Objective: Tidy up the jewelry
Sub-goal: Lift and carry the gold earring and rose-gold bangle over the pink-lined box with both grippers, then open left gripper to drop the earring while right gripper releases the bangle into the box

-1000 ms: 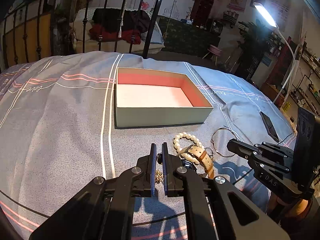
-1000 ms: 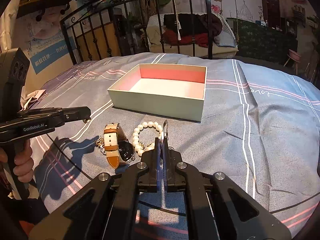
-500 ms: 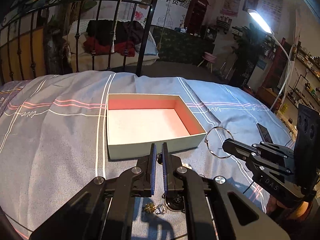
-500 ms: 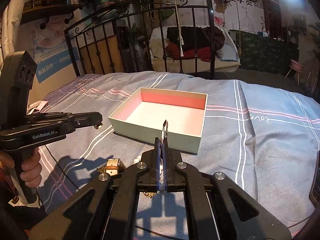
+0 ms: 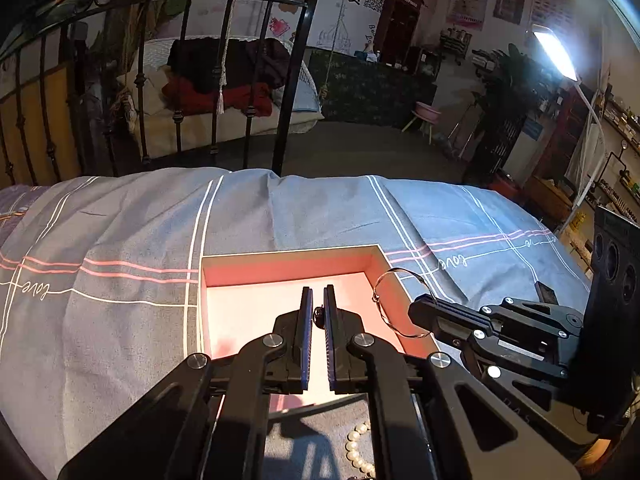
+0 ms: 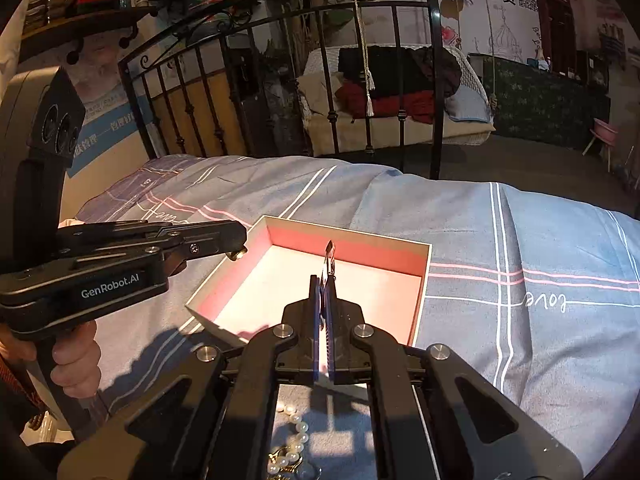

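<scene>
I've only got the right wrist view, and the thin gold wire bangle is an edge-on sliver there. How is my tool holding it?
Observer: In the left wrist view the thin gold wire bangle is a full round hoop. The right tool pinches its lower edge.
Operator: Is anything on the bed off to my right?
Observer: Yes, a dark flat slab lies on the blue bedspread. It is to the right of the open pink-lined box and apart from it.

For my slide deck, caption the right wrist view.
Right hand-held gripper holds a thin bangle above the open box.
</scene>
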The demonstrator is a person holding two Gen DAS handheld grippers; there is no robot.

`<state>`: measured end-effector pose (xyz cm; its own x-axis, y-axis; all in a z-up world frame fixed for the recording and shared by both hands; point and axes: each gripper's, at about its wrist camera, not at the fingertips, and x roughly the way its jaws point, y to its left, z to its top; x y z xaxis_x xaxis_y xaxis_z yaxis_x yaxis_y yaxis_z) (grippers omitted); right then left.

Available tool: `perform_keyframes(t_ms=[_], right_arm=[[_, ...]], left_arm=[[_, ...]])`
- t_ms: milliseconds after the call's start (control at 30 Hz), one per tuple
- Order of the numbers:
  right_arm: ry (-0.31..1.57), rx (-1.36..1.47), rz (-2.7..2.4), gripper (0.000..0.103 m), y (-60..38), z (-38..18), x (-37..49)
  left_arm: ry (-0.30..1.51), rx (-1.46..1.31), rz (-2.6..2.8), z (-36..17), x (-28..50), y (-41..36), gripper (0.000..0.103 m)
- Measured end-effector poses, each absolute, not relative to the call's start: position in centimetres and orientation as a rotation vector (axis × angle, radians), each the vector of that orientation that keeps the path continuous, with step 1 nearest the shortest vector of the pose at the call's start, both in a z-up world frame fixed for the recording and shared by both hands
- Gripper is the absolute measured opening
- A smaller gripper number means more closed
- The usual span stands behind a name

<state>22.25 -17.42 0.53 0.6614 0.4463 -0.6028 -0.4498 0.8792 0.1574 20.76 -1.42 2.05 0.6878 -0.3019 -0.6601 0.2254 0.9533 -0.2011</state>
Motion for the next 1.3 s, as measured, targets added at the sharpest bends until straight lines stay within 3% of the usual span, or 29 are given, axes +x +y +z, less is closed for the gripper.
perform_keyframes(t_ms=[467,1133,1200,1267,1300], right_arm=[[0.826,-0.053,0.477,0.003,-15.8,-4.3,26.8],[0.869,-0.097,0.519,0.003,-14.7,-6.5,26.6],[0.87,-0.096,0.525,0.003,-14.7,-6.5,26.4],[0.87,-0.097,0.53,0.003,-14.6,-6.5,26.3],[0.866,-0.096,0.531,0.003,-14.7,-6.4,26.2]], left_arm=[[0.919,-0.117,-0.217,-2.7,25.4,-2.0,0.005],[1.039,-0.164,-0.192,-5.6,27.4,-1.9,0.006],[1.037,-0.169,-0.185,-5.4,27.4,-1.7,0.012],[1.017,-0.172,-0.172,-5.0,27.3,-1.6,0.039],[1.003,-0.174,-0.177,-4.7,27.2,-1.6,0.042]])
